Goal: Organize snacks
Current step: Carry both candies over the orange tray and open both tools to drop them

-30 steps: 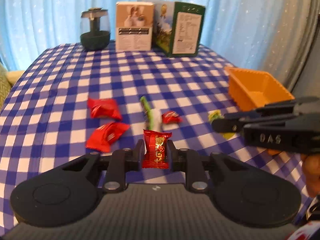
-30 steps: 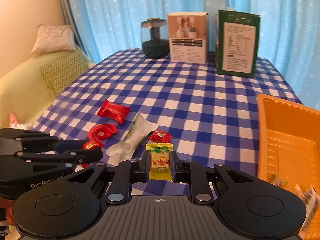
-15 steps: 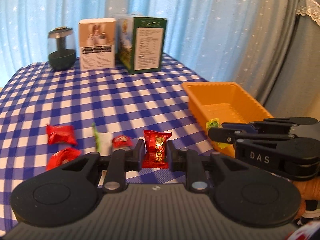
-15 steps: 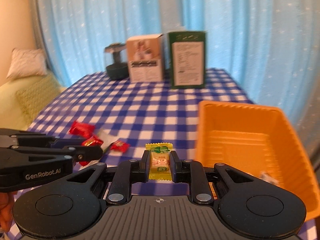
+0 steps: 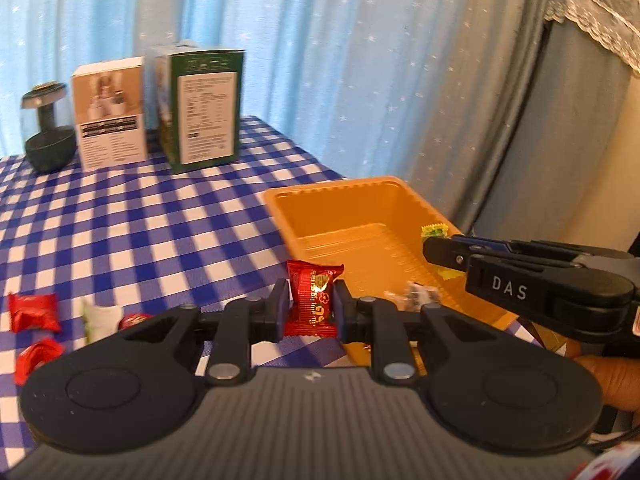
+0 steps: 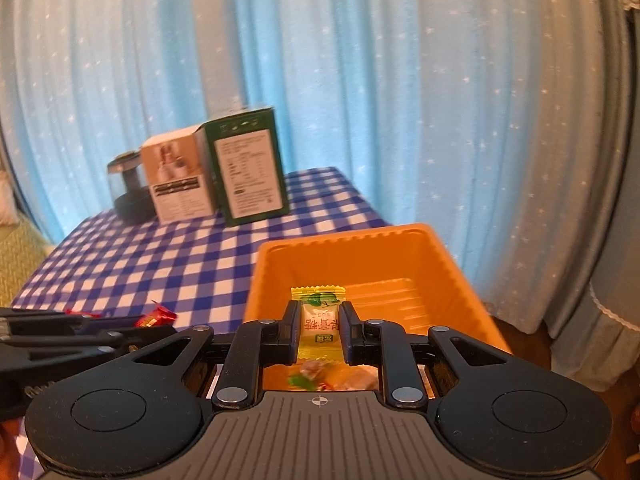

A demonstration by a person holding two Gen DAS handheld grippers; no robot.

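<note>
Left gripper (image 5: 310,307), level at lower centre, clamps a crinkled red foil candy (image 5: 313,298) beside the tray's near-left corner. Right gripper (image 6: 319,330) pinches a glossy yellow candy (image 6: 320,325) upright above the ribbed orange plastic tray (image 6: 448,276), which holds other wrapped sweets.

glossy foil candy (image 5: 312,300), smooth plastic tray (image 5: 360,236), matt blk gripper (image 5: 308,304)
</note>
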